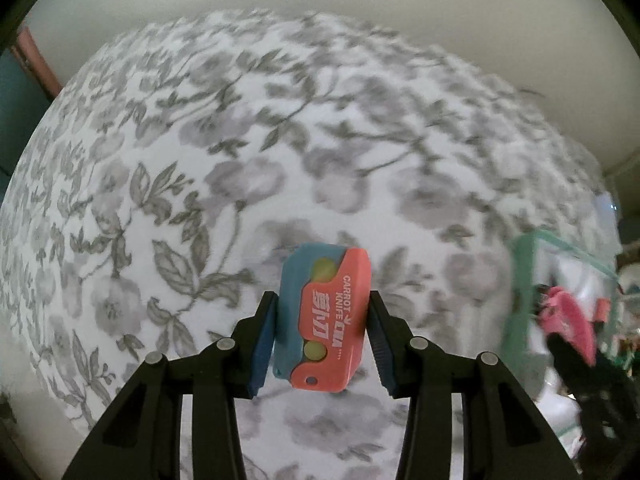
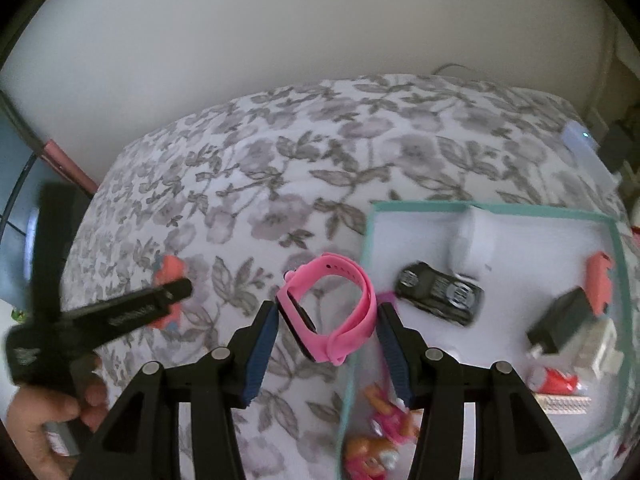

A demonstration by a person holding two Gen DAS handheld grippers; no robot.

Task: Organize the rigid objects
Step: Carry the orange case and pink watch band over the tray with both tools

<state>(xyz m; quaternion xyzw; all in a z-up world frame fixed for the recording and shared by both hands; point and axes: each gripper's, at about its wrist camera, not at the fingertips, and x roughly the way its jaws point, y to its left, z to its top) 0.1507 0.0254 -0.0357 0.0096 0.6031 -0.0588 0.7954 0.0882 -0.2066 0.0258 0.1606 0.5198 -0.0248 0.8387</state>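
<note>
An orange and teal toy carrot knife (image 1: 325,316) hangs above the floral cloth (image 1: 200,160), with my left gripper (image 1: 322,320) shut on its two long sides. My right gripper (image 2: 328,316) is shut on a pink wrist watch (image 2: 352,300), one pad on its dark face and the other on the strap loop. It holds the watch over the left rim of the teal-edged tray (image 2: 492,209). In the right wrist view the left gripper (image 2: 176,292) shows at the far left with the carrot knife (image 2: 170,272), held by a hand (image 2: 40,420).
The tray holds a black toy car (image 2: 440,294), a white block (image 2: 472,240), an orange piece (image 2: 598,280), a black plug (image 2: 560,328), a red item (image 2: 554,380) and small toy figures (image 2: 380,420). A pale wall stands behind the table.
</note>
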